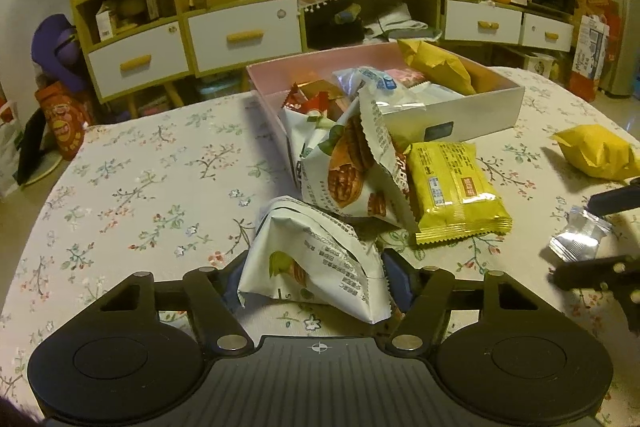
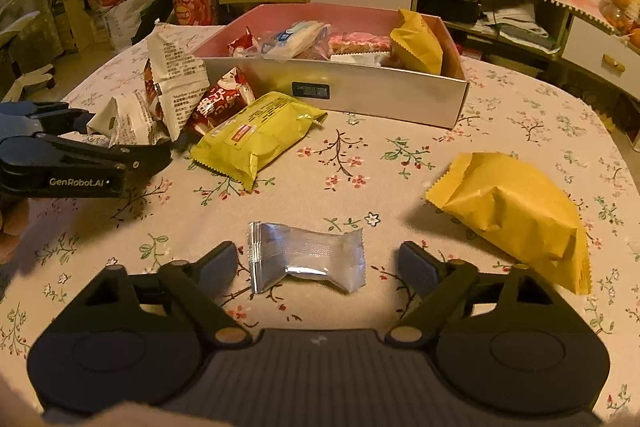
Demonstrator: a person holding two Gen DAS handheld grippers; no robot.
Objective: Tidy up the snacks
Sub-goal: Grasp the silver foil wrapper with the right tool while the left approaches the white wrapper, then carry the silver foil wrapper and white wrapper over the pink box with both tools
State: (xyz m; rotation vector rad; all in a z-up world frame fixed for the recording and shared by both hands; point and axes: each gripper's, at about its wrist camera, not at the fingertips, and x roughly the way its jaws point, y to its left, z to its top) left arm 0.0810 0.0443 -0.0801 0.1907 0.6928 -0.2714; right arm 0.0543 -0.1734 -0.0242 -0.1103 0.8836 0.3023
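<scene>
Box [image 2: 256,9] is part-filled; about five packets are left on the table [image 2: 360,163]. White packet [image 1: 316,263] is bracketed by the left gripper [image 1: 316,283], contact unclear. Silver packet [image 2: 306,257] is straddled untouched by the spread right gripper [image 2: 316,263].

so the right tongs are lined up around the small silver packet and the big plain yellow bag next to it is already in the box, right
Not quite. The right tongs do straddle the silver packet, but that plain yellow bag lies on the tablecloth, outside the box. The right wrist view shows it.
</scene>
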